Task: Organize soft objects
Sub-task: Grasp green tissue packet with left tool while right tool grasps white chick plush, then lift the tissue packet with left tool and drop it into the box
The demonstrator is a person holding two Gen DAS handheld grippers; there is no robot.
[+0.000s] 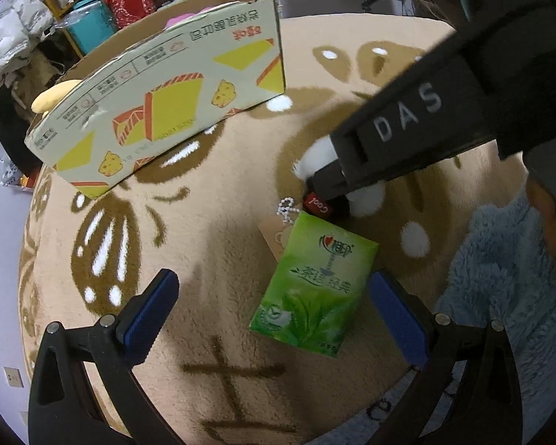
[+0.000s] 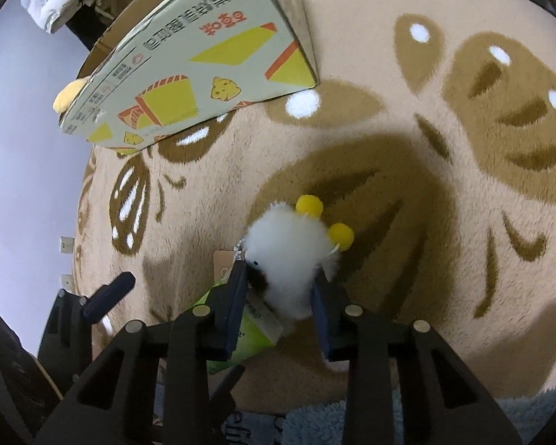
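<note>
A white fluffy toy point(image 2: 289, 252) with two yellow pompoms point(image 2: 340, 235) lies on the beige rug point(image 2: 389, 170). My right gripper point(image 2: 280, 306) is shut on it; its blue pads press both sides. In the left wrist view the right gripper point(image 1: 326, 185) covers most of the toy point(image 1: 317, 155). A green tissue pack point(image 1: 313, 285) lies flat on the rug, partly under the toy's tag and bead chain point(image 1: 286, 207). My left gripper point(image 1: 274, 307) is open and empty, straddling the pack's near end. The pack also shows under the right gripper point(image 2: 255, 330).
A cardboard box point(image 1: 166, 104) printed with yellow shapes stands at the rug's far left, holding a pink soft thing point(image 1: 181, 18) and a yellow plush point(image 1: 53, 96). A light blue fleece point(image 1: 500, 278) lies at the right. Shelves with clutter stand behind the box.
</note>
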